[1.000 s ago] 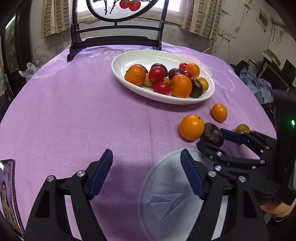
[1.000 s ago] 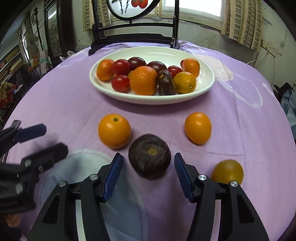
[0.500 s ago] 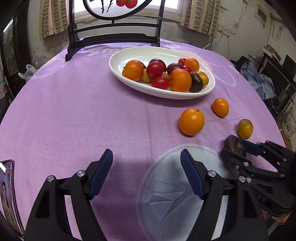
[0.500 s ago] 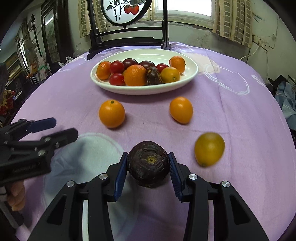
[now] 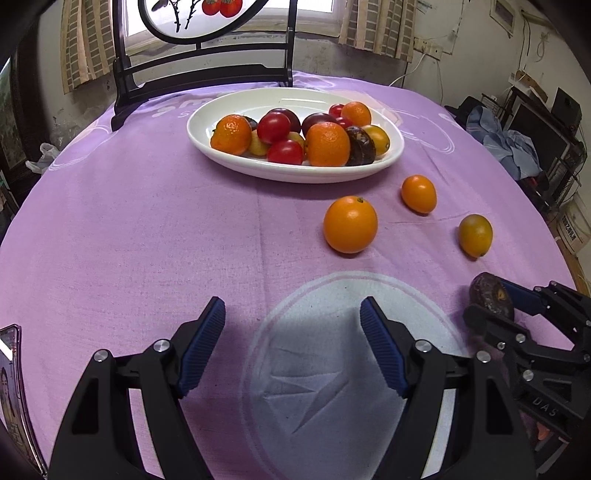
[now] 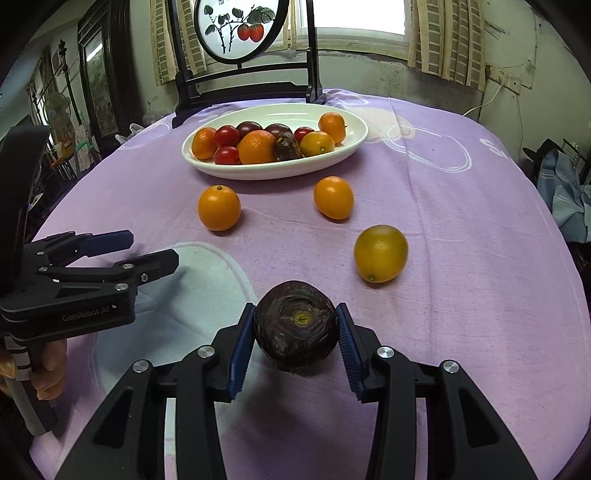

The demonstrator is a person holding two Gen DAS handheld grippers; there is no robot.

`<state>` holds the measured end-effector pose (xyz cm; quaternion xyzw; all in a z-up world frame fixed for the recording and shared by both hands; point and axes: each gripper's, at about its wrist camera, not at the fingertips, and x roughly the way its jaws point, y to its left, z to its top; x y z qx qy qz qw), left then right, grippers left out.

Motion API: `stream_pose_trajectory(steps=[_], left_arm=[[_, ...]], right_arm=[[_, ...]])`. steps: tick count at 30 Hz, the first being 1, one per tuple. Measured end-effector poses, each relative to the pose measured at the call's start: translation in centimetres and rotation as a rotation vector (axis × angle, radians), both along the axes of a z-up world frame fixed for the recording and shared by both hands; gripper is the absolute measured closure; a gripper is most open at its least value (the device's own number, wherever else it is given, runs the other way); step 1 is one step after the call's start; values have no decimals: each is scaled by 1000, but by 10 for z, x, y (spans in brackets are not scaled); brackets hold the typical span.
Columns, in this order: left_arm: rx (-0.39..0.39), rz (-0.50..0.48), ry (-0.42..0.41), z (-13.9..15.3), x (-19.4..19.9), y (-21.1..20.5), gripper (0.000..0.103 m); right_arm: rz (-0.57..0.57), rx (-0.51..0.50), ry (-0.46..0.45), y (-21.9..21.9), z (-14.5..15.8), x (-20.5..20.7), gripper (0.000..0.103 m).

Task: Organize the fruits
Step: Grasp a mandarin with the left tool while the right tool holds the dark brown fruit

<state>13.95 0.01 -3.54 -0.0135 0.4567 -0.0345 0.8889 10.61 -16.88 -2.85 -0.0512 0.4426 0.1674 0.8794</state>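
Observation:
My right gripper [image 6: 295,334] is shut on a dark wrinkled passion fruit [image 6: 295,326], held just above the purple tablecloth; in the left wrist view that fruit [image 5: 491,297] shows at the far right. My left gripper [image 5: 291,347] stands open over a pale circle on the cloth, nothing between its fingers. A white oval dish [image 6: 351,147] further back holds several oranges, red tomatoes and dark fruits. Loose on the cloth lie a round orange [image 6: 218,208], an oval orange fruit [image 6: 333,197] and a yellow-green fruit [image 6: 380,253].
A dark wooden stand with a round painted panel [image 6: 240,29] rises behind the dish. The table drops off at the right, where blue clothes [image 6: 565,184] lie. A person's hand [image 6: 48,369] grips the left gripper's handle. A phone [image 5: 11,376] lies at the left edge.
My right gripper closed on the passion fruit, lifted it off the cloth and drew back from the dish with it. The left gripper stayed open and nearly still.

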Motion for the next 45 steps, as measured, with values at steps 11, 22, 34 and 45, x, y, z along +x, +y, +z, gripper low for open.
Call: stream_pose_trajectory(steps=[11, 22, 34, 45], left_arm=[[91, 10, 2, -1, 2, -13, 29], [127, -1, 31, -5, 28, -36, 29], [113, -3, 32, -9, 64, -53, 46], [71, -38, 8, 14, 38, -42, 66]], right_arm=[[0, 7, -1, -9, 5, -2, 59], [15, 64, -17, -17, 18, -11, 59], [28, 138, -40, -25, 32, -19, 59], [1, 99, -26, -24, 22, -12, 59]])
